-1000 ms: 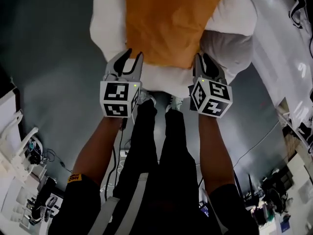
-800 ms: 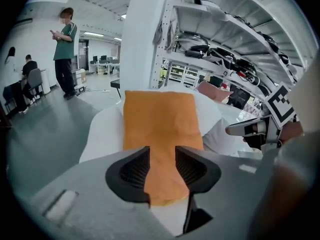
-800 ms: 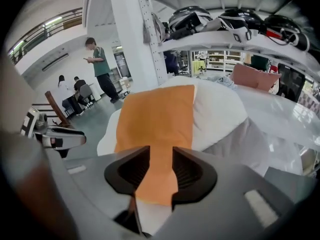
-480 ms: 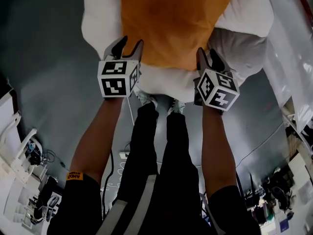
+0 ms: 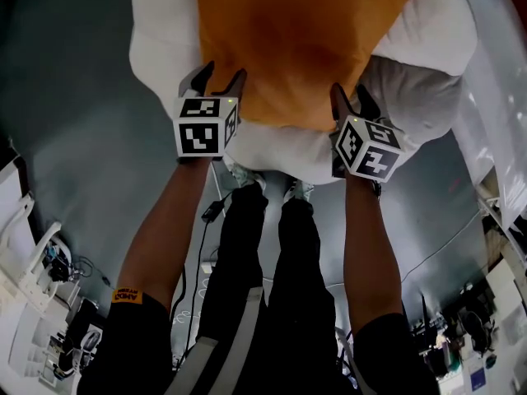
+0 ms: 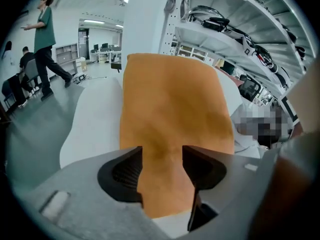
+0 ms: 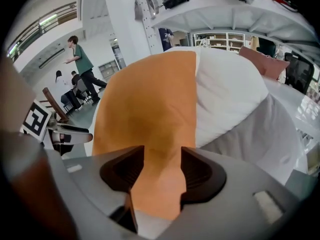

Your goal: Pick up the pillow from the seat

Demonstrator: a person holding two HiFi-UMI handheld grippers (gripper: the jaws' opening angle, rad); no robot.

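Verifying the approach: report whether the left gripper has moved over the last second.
Yes. The left gripper has gone forward over the front edge of the seat, to the near corner of the pillow; its jaws are opening around the pillow.

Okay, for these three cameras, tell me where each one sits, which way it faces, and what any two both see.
Head view: on the person's head, facing steeply down at the orange pillow on the white seat; both forearms, legs, left gripper and right gripper show.
Left gripper view: on the left gripper, facing along its opening jaws, pillow edge between them.
Right gripper view: on the right gripper, same, jaws opening, pillow edge between them.
Shared: all see pillow and seat.
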